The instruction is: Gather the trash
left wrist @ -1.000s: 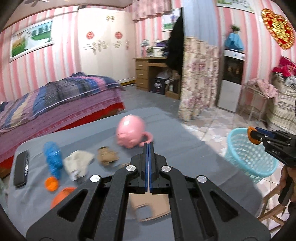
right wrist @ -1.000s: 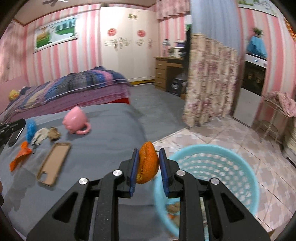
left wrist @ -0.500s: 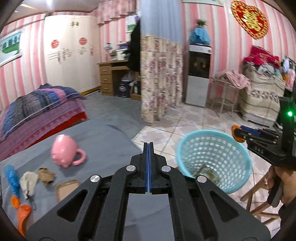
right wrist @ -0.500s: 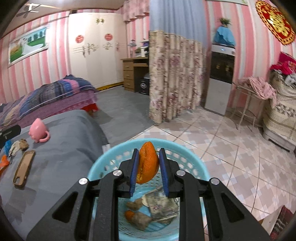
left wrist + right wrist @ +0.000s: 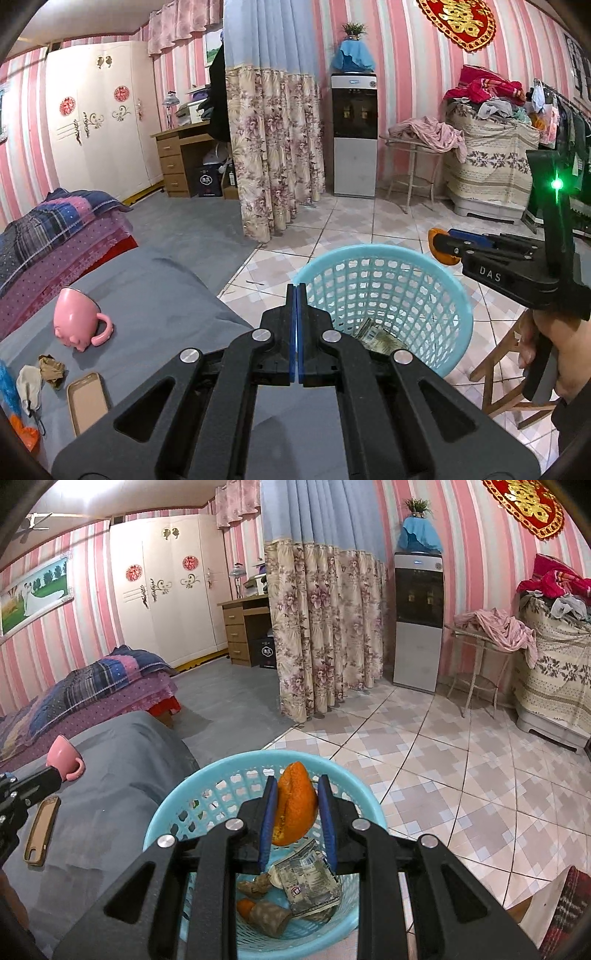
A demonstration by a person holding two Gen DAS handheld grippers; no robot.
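Tiled floor beside the grey table: right gripper, jaws pinching orange peel, hangs over the blue basket; next, release; left gripper closed, empty.

Left gripper closed — right gripper clamped

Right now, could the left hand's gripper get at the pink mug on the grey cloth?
Probably yes: the pink mug lies in the open with nothing between it and the left gripper, though its fingers are shut and must open first.
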